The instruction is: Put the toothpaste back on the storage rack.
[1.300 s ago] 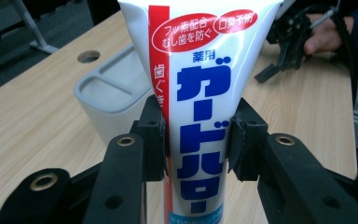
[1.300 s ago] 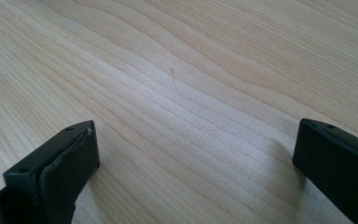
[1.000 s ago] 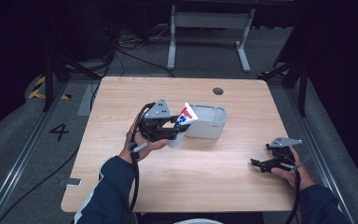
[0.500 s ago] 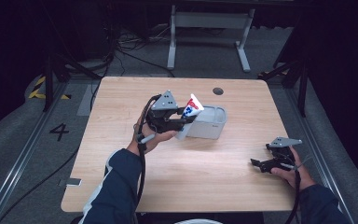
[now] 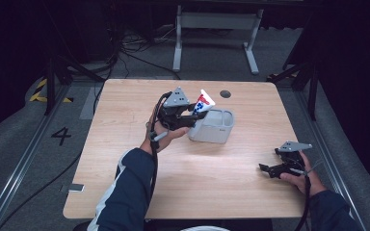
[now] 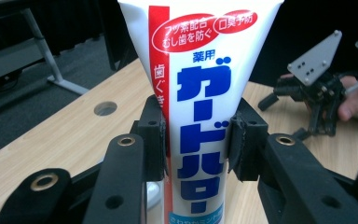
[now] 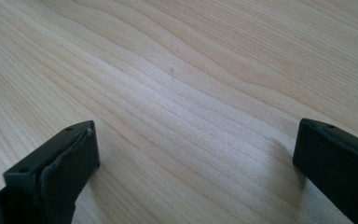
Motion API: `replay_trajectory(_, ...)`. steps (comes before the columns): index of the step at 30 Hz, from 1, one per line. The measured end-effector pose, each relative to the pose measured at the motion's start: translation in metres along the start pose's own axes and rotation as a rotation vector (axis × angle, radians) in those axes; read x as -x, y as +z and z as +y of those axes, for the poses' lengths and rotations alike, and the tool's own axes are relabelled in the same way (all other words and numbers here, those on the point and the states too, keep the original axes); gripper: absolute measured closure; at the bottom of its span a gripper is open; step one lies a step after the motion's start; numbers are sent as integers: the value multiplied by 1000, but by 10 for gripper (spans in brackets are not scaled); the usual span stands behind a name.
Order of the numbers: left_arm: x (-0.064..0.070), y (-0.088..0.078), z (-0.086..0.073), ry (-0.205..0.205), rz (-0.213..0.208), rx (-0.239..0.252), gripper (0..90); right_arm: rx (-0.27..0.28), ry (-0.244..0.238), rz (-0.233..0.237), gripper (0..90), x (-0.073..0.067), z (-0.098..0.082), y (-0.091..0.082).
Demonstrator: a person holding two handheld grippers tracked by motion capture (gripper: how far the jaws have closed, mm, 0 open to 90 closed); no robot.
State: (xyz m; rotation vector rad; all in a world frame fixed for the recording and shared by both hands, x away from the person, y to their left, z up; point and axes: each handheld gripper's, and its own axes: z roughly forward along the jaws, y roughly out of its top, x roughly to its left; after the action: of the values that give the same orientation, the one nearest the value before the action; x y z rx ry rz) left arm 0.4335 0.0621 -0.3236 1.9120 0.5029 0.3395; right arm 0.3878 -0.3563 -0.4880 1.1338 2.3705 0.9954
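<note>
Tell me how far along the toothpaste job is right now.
Done: the toothpaste tube is picked up, clamped between the left gripper pads. In hand: it hangs tilted at the near left edge of the grey bin on the table, not yet inside. Left: probably lowering it in and letting go. The right gripper sits open over bare wood, holding nothing.

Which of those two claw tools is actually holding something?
The left gripper, over the middle of the table: its jaws pinch a white toothpaste tube with blue lettering above a grey bin. The right gripper, near the table's edge, has open jaws with nothing between them.
</note>
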Motion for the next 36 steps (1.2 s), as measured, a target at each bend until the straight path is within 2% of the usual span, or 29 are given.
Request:
replay_trajectory(3,-2,5,3,4,14,16,639,0,0,0,5,0,0,0)
replay_trajectory(8,-5,12,8,2,8,38,639,0,0,0,5,0,0,0)
replay_trajectory(9,-5,13,9,-8,6,40,639,0,0,0,5,0,0,0)
replay_trajectory(10,-6,16,11,6,3,42,639,0,0,0,5,0,0,0)
replay_trajectory(14,-7,22,12,5,5,36,638,0,-1,1,5,0,0,0)
replay_trajectory(19,-11,26,12,-14,11,49,638,0,-1,1,5,0,0,0)
replay_trajectory(26,-14,30,18,-10,12,59,639,0,-1,2,5,0,0,0)
replay_trajectory(27,-15,31,19,2,11,60,639,0,-1,2,5,0,0,0)
replay_trajectory(31,-16,37,23,-3,6,61,638,0,-1,2,5,0,0,0)
replay_trajectory(36,-17,42,26,-5,-13,89,638,0,-2,2,5,0,0,0)
